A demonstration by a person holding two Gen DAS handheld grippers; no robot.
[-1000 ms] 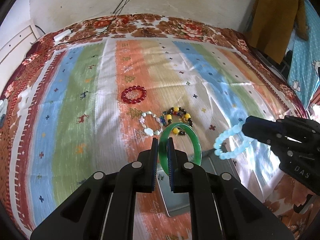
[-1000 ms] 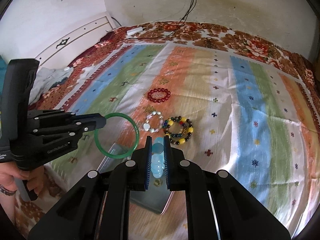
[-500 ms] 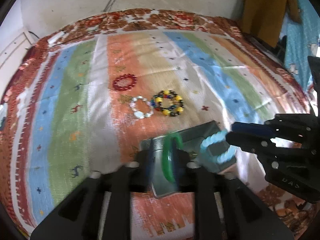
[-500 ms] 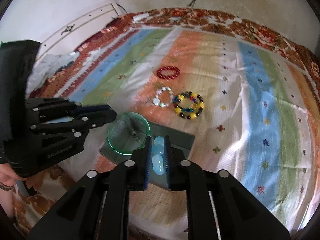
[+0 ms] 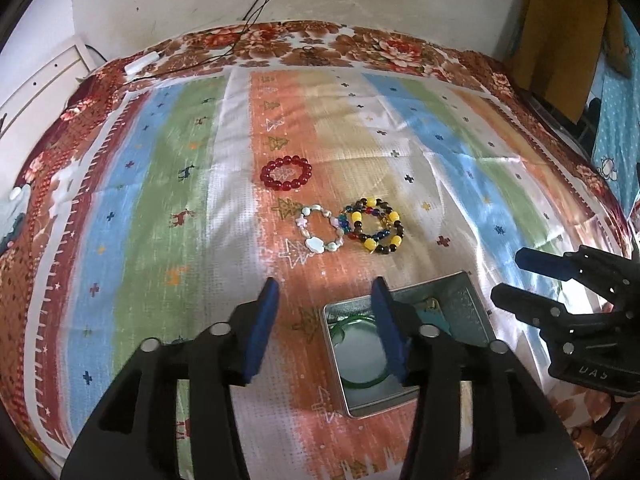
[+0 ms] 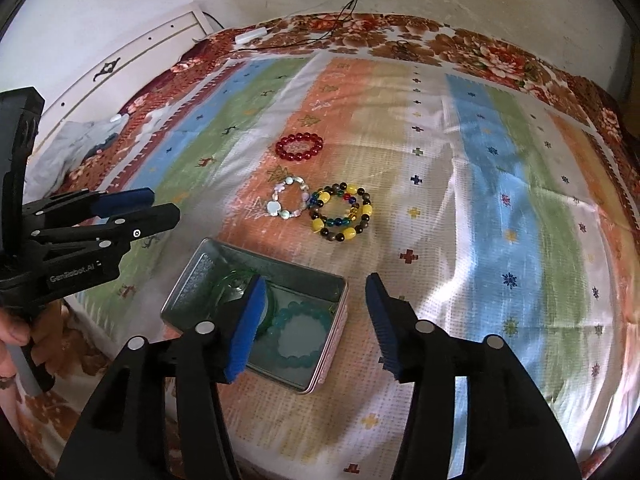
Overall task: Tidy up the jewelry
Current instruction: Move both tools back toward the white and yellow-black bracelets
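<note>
An open metal tin (image 5: 472, 304) (image 6: 192, 276) lies on the striped bedcover near its front edge. Inside lie a green bangle (image 5: 360, 380) (image 6: 236, 280) and a pale blue bead bracelet (image 6: 300, 332), the latter mostly hidden in the left wrist view. My left gripper (image 5: 326, 292) (image 6: 160, 206) is open and empty above the tin's left side. My right gripper (image 6: 316, 292) (image 5: 508, 276) is open and empty above the tin's right edge. Farther back lie a red bead bracelet (image 5: 286, 172) (image 6: 299, 146), a white stone bracelet (image 5: 320, 228) (image 6: 290, 198) and a yellow-and-dark bead bracelet (image 5: 374, 226) (image 6: 342, 212).
A white charger block with black cables (image 5: 140, 65) (image 6: 250, 36) lies at the far edge by the wall. A white headboard (image 6: 120, 64) stands on the left. Brown cloth (image 5: 564, 28) hangs at the back right. The bed edge runs just below the tin.
Both grippers came over the tin, opened and let go. The green bangle and the blue bracelet now lie in the tin. Both grippers have pulled back slightly.
</note>
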